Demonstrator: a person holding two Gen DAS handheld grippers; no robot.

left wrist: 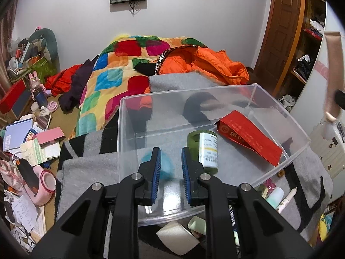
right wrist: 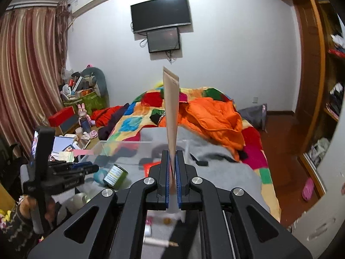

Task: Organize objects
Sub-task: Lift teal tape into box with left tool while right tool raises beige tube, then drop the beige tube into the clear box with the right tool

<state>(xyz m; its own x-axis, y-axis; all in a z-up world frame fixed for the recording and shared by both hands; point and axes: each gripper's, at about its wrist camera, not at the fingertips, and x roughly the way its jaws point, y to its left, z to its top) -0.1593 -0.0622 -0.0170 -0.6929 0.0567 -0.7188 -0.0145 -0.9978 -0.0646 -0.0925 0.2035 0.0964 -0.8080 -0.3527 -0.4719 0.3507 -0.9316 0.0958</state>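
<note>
A clear plastic bin [left wrist: 280, 116] sits on a grey blanket on the bed. Inside lie a green bottle with a white label [left wrist: 204, 151], a red packet [left wrist: 248, 136] and a teal round object [left wrist: 161, 164]. My left gripper [left wrist: 171, 154] is open and empty, its fingers over the bin's near wall. My right gripper [right wrist: 171, 157] is shut on a thin tan paper envelope [right wrist: 171, 108], held upright above the bin [right wrist: 120, 145]. The bottle [right wrist: 115, 176] and my left gripper [right wrist: 86, 168] show in the right wrist view. The envelope also shows at the left wrist view's right edge [left wrist: 333, 64].
Small items lie on the blanket by the bin: a white pen [left wrist: 286, 199], a mint tube [left wrist: 275, 196], a tan card [left wrist: 176, 237]. An orange jacket [left wrist: 207, 62] and a colourful quilt [left wrist: 112, 75] cover the bed. The floor at left holds books, boxes and a pink tape holder [left wrist: 46, 183].
</note>
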